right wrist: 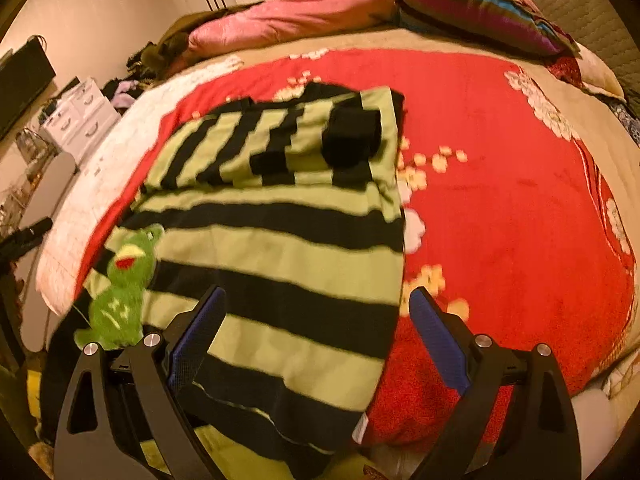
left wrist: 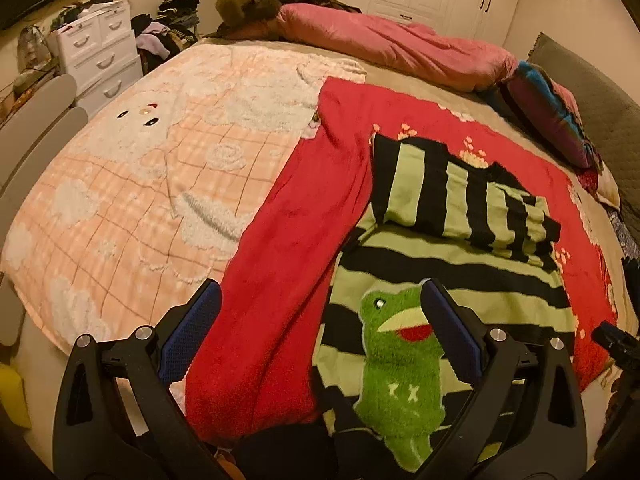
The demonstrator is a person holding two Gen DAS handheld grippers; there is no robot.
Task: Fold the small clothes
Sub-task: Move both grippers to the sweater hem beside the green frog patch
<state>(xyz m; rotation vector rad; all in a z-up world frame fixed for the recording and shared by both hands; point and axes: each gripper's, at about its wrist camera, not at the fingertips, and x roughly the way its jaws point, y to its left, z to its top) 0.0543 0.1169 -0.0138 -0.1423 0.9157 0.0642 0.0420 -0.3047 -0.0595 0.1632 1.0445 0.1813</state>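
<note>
Blue-padded fingers (left wrist: 192,336) of the left gripper (left wrist: 320,320) stand wide apart with nothing between them, poised above the near edge of a green-and-black striped sweater (left wrist: 452,264) on a bed. The right-hand pad of that pair sits over the fuzzy green frog patch (left wrist: 396,364) on the sweater's front, while the other pad hangs over the red blanket (left wrist: 288,240) just beside the sweater. In the right wrist view, the right gripper (right wrist: 316,312) is likewise spread open and empty, one finger (right wrist: 196,344) above the sweater's striped body and the other above the red blanket beyond the sweater's straight side edge. The sweater (right wrist: 280,240) lies flat on the red blanket, its far part folded over so the stripes there run crosswise to those on the body, with a black cuff (right wrist: 352,136) lying on top. Left of the sweater spreads a peach checked blanket (left wrist: 132,184) with white fluffy shapes. Beyond the sweater, a pink quilt (left wrist: 392,48) is bunched along the bed's far side, next to a striped multicoloured pillow (right wrist: 480,8). A white drawer unit (left wrist: 100,52) stands off the bed, past the peach blanket.
</note>
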